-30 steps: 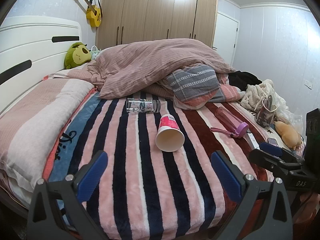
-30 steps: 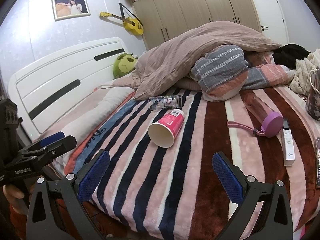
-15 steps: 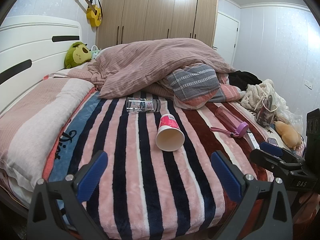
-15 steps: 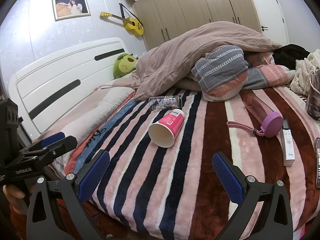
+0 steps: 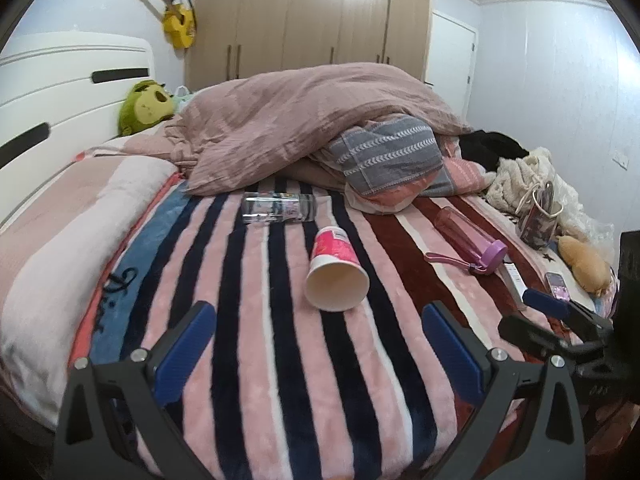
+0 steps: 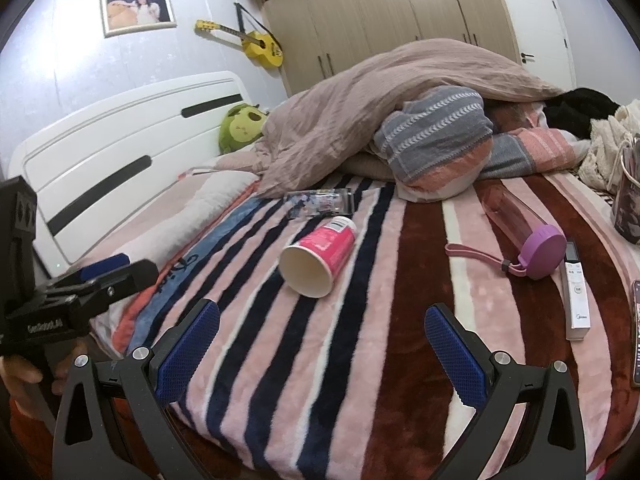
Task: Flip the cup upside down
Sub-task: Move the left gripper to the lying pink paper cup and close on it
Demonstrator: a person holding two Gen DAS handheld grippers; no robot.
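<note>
Two tools hang over the near edge of the bed, and we hold both spread wide with nothing between their blue pads: the left tool (image 5: 320,344) and the right tool (image 6: 322,348) are each short of the cup (image 5: 335,270), which lies on its side on the striped blanket (image 5: 248,380), open mouth toward us and pink base pointing away. We judge the main risk to be the cup itself: it looks like thin paper, so a squeeze across the rim could crush it oval, and a nudge from one finger before the other lands could roll it sideways along the plush pile. Set mouth-down on such a soft, uneven surface, it might also lean or topple once released. Just behind the base lies a clear bottle (image 5: 279,208), also on its side, near enough that a push forward could drive the cup into it. Well off to the right rest a pink bottle with a purple lid (image 6: 524,232) and a white remote (image 6: 576,292), neither in the way. Nothing stands between our tools and the cup, though the two tools sit close beside each other and could clash if both reach in
</note>
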